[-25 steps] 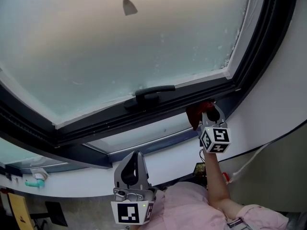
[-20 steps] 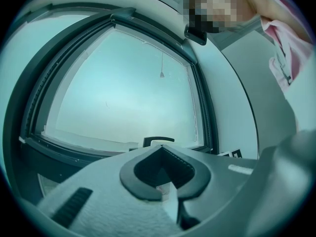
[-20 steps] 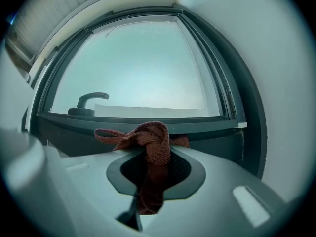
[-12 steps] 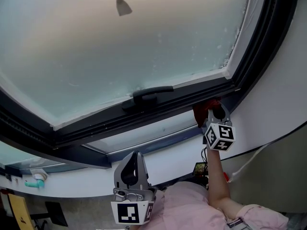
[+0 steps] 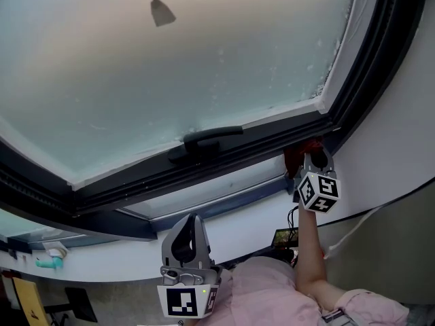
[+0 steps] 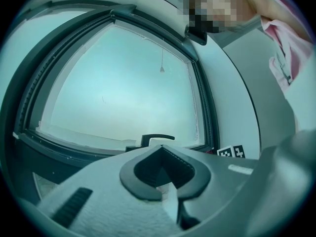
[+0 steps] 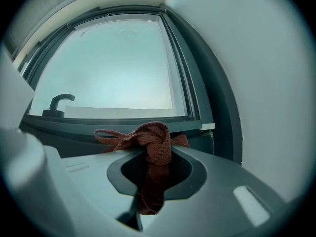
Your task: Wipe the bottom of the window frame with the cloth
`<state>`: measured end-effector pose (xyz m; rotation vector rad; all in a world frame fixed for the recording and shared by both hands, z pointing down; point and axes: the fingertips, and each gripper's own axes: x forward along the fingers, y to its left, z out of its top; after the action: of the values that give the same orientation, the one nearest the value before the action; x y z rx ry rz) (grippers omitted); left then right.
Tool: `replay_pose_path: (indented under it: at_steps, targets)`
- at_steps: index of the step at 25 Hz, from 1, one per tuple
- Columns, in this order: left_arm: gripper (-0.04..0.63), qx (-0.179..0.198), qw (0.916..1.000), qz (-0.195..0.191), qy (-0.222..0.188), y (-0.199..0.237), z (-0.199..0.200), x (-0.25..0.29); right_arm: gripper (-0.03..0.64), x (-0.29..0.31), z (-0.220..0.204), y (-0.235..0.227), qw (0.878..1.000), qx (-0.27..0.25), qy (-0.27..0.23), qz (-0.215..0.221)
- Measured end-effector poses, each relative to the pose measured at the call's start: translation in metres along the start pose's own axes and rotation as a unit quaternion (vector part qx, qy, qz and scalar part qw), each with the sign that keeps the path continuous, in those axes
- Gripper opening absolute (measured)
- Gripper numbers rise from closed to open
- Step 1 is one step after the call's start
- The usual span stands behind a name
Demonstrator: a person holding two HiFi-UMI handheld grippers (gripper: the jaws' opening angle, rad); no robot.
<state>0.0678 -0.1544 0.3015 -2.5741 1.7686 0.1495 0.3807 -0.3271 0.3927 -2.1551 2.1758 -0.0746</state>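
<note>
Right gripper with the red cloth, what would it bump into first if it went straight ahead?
Probably the dark bottom window frame, near its right corner; the cloth would touch first.

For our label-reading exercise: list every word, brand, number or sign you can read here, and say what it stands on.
No readable word, brand or number in any view.
The right gripper and the left gripper: cubes carry black-and-white square markers, no lettering.
The cloth and the window frame: no print visible.
</note>
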Motion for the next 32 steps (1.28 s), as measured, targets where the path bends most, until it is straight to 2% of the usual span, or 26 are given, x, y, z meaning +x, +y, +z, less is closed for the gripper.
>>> replay_pose_path:
  at_steps: [6,11,20,32]
  targets:
    - [-0.003,0.002,1.0,-0.007,0.0,-0.004,-0.001,0.009,0.055,0.001,0.0,-0.001,1.0,-0.004,-0.004,0.008]
    - [-0.003,0.002,1.0,-0.008,0.001,-0.007,-0.002,0.011,0.054,0.005,0.001,-0.021,1.0,0.004,0.004,-0.017]
    - [-0.003,0.005,1.0,-0.004,0.001,-0.009,-0.002,0.014,0.054,0.006,0.002,-0.031,1.0,0.009,-0.001,-0.021]
    - [-0.003,0.01,0.9999,0.005,0.003,-0.014,-0.002,0.02,0.054,0.013,0.004,-0.066,0.998,0.03,0.005,-0.057]
